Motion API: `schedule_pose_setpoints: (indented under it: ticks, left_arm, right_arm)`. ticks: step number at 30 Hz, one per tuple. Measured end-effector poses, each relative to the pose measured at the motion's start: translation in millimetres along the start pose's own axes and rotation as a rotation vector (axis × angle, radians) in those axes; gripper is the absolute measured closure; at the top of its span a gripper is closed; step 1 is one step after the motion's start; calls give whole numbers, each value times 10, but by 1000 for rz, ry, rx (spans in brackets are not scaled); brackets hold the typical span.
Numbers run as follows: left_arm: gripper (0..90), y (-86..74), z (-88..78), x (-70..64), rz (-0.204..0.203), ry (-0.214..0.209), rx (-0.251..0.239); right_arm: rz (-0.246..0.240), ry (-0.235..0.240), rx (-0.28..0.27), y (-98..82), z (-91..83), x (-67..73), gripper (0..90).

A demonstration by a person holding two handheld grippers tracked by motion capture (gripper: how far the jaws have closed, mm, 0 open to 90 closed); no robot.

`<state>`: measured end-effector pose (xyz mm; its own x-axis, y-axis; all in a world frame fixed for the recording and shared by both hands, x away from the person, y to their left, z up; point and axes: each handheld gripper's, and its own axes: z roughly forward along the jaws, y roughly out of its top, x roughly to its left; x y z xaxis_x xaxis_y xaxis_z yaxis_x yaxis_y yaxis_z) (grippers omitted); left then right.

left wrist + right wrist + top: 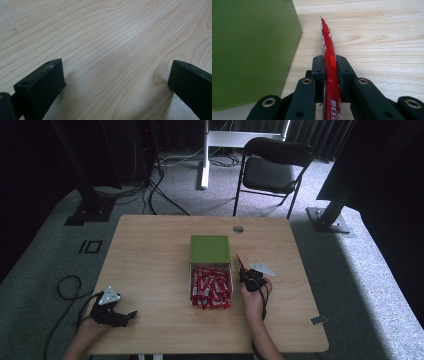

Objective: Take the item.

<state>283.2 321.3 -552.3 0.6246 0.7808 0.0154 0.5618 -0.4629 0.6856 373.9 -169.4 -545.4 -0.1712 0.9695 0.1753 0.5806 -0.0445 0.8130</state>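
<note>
The red sachet (329,58) is clamped flat between my right gripper's (331,65) pads, its pointed end sticking out past them, just right of the green box (210,249) and off the table (150,265). The box's open drawer (189,279), still heaped with red sachets (211,289), lies just left of that gripper in the high view. I judge I'm mid-carry: one sachet picked out, not yet set down. Next I'd bring it low over bare wood right of the box, then release so it lies flat. My left gripper (115,82) rests far left of the box, jaws wide apart, holding nothing.
</note>
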Motion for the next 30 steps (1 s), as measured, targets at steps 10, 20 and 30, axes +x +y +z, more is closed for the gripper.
schedule_pose_setpoints:
  ticks: [10, 20, 30]
  left_arm:
    - [16, 0, 0, 0, 0, 0, 0]
    - [16, 0, 0, 0, 0, 0, 0]
    - [16, 0, 0, 0, 0, 0, 0]
  right_arm:
    - [-11, -3, 35, -44, 52, 7, 781]
    - [-22, 10, 64, -52, 78, 12, 706]
    - [-59, 98, 62, -69, -41, 0, 519]
